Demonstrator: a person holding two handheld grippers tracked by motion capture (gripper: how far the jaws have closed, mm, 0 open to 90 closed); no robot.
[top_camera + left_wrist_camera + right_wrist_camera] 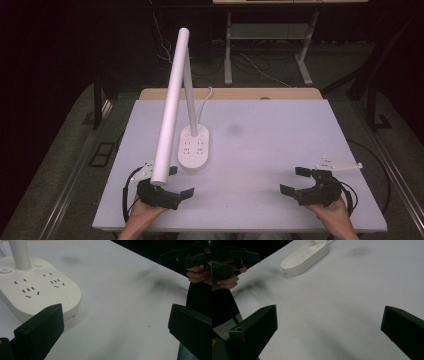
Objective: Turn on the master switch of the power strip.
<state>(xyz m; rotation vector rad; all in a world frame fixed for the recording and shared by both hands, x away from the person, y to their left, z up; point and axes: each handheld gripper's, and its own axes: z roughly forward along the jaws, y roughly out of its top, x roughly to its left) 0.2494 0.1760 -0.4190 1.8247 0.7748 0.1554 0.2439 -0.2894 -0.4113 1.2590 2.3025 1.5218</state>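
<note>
- Resting near the bench's (280,150) near edge, left tool (181,181) sits in the person's left hand (145,212), jaws spread wide, nothing between them.
- Right tool (292,181) sits likewise at the near edge in the right hand (330,212), jaws spread wide, nothing held.
- Both tools point inward toward each other, well apart, with bare white bench surface between them.
- White lamp base (194,148), a rounded power strip with socket holes on top, lies just ahead of the left tool; in the left gripper view its near end (62,300) sits just beyond the left jaw tip, contact not resolvable.
- Lamp stem (190,95) rises from the far end of the base; the white tube head (170,110) slants forward and down, its free end hanging above the left tool in the high view.
- White cord (206,97) leaves the base toward the far edge.
- Ahead of the right tool: open surface to the far and right edges, only a faint grey smudge (233,129).
- Dark floor beyond all bench edges.
</note>
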